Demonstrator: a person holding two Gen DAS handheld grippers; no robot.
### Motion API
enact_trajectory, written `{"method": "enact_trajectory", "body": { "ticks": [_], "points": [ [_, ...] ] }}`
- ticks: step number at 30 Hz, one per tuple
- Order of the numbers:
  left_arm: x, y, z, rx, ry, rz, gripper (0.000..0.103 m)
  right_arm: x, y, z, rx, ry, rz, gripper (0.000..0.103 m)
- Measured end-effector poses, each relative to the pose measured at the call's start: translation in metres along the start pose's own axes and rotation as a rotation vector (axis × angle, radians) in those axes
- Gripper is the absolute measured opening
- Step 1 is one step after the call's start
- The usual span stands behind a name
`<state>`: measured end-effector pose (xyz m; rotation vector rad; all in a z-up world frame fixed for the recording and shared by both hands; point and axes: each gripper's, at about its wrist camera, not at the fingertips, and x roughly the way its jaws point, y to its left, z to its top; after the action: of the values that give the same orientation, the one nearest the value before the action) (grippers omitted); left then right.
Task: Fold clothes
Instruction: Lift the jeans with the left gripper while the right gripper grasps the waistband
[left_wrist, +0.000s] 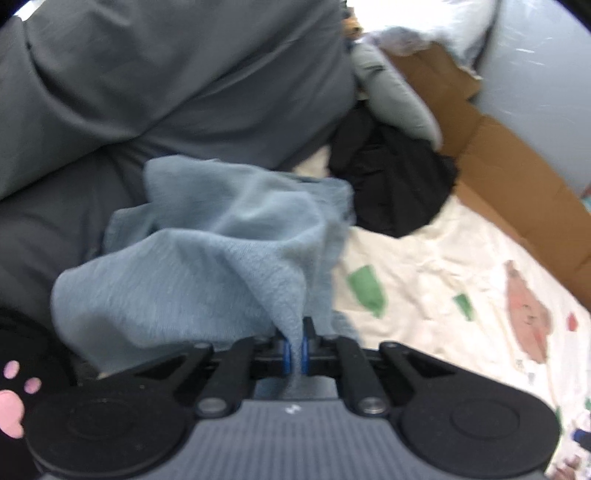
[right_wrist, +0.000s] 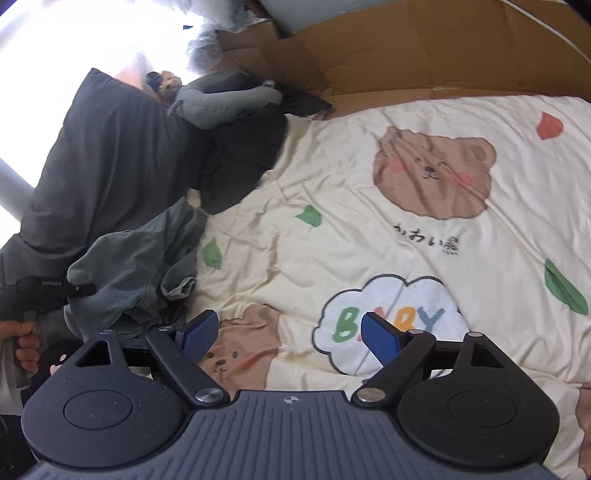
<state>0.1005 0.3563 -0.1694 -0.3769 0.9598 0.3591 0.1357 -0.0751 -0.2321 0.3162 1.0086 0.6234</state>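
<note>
In the left wrist view, the left tool (left_wrist: 295, 349) sits at the lower centre of the frame with its blue pads pressed together on a pinch of a light blue garment (left_wrist: 207, 258), so it is clenched on the cloth. The garment rises from the pads and spreads in loose folds toward the centre left of the frame, partly over a dark grey quilt (left_wrist: 166, 81) that fills the upper left. To the right of the garment lies a black piece of clothing (left_wrist: 391, 177), and above that a pale grey pillow (left_wrist: 391, 92). A cream bedsheet (left_wrist: 443, 266) printed with bears and green leaves covers the lower right, bordered at the upper right by flattened brown cardboard (left_wrist: 517, 177). In the right wrist view, the right tool (right_wrist: 290, 336) is at the lower centre, its two blue pads spread wide apart with nothing between them, hanging released over the bedsheet (right_wrist: 332, 229) near a printed cloud that reads BABY. The same garment (right_wrist: 144, 266), looking grey-green here, lies crumpled at the centre left, at the sheet's edge beside the dark quilt (right_wrist: 110, 147). A hand (right_wrist: 26, 343) shows at the left edge, gripping a dark handle just beside the garment.
</note>
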Motion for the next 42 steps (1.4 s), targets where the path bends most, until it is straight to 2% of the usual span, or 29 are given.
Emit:
{"method": "enact_trajectory", "body": {
  "ticks": [10,21,27,32,38,42],
  "points": [
    [-0.027,-0.069,0.004,0.116,0.001,-0.184,0.005,-0.01,0.013,0.006,-0.037,-0.016,0.093,0.087],
    [-0.042,-0.155,0.006,0.187,0.0,-0.373,0.005,-0.026,0.032,0.014,-0.065,-0.06,0.185,0.087],
    [-0.036,-0.2,-0.003,0.212,0.019,-0.415,0.005,-0.034,0.037,0.016,-0.073,-0.087,0.25,0.087],
    [-0.042,-0.22,-0.013,0.227,0.033,-0.453,0.005,-0.031,0.038,0.019,-0.077,-0.086,0.268,0.087],
    [-0.046,-0.232,-0.016,0.254,0.041,-0.483,0.004,-0.018,0.031,0.023,-0.042,-0.106,0.235,0.087],
    [-0.042,-0.227,-0.02,0.244,0.053,-0.486,0.003,0.014,0.032,0.029,-0.026,-0.07,0.236,0.086]
  ]
}}
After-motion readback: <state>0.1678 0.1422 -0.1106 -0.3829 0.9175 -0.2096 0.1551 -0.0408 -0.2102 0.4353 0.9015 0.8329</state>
